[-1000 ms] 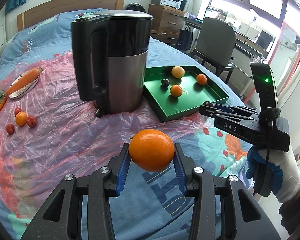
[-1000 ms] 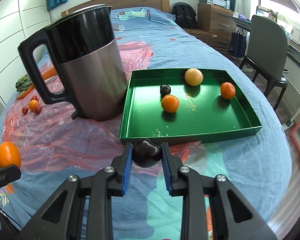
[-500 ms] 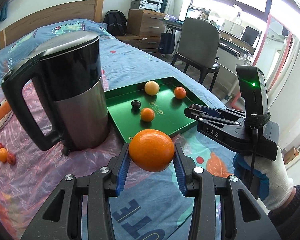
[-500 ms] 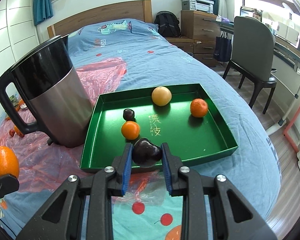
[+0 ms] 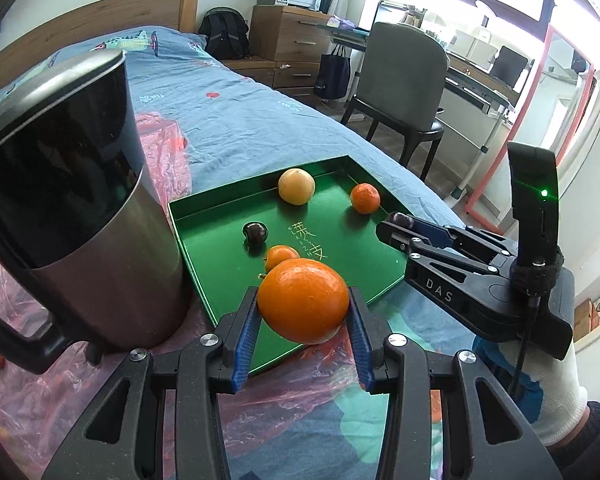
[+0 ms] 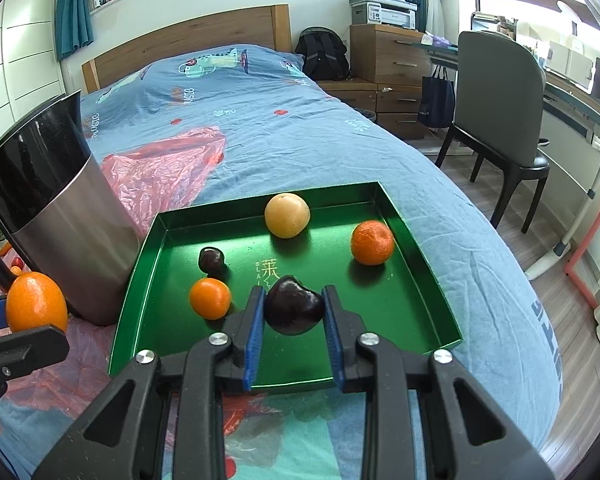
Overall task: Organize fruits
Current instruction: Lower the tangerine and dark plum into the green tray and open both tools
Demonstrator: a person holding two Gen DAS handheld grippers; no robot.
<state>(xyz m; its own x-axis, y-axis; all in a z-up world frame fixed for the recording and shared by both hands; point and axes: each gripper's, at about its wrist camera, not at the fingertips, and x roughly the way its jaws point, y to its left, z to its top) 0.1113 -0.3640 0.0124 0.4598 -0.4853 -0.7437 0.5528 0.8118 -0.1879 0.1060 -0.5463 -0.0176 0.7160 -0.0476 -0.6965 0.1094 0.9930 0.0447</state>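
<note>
Black tool [image 5: 303, 340], blue pads [image 5: 246, 344], white glove [image 5: 556, 404].

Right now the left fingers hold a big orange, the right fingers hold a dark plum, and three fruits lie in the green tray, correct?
Not three: the right wrist view shows four fruits in the green tray. The rest stands.

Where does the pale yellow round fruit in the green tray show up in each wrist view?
Left wrist view: pale yellow round fruit, upper centre, near the green tray's far corner.
Right wrist view: same fruit, just above centre, by the tray's far wall.
Shared landmark: the small dark round fruit, nearer and to its left in both.
</note>
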